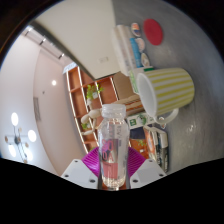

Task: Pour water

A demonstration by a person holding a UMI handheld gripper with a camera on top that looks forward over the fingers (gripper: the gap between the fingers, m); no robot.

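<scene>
- Gripper view, tilted hard: shelves (85, 95), ceiling lights and wall run at a slant, so you are holding the tool rolled over, which I read as a pouring attitude.
- Mug (168, 90), green-and-white striped, sits just beyond the bottle's top, up and to the side. Its mouth faces toward the bottle, likely placed as the receiver. You cannot see inside it, so the fill level is unknown.
- Bottle (113, 145), clear plastic with a pale cap or neck end, stands between your fingers and runs forward from them. Some pinkish tint shows through it, probably the pads behind; whether water is in it is hard to say.
- Gripper (113, 172): both pink pads (93, 160) press against the bottle's lower body, so you have it clamped.
- Whether the cap is on or off is not clear; no stream is visible.
- Clutter beside the mug, including a red disc (153, 29) and packaged items, is too small to identify.
- Bottle's base is cut off below the fingers.
</scene>
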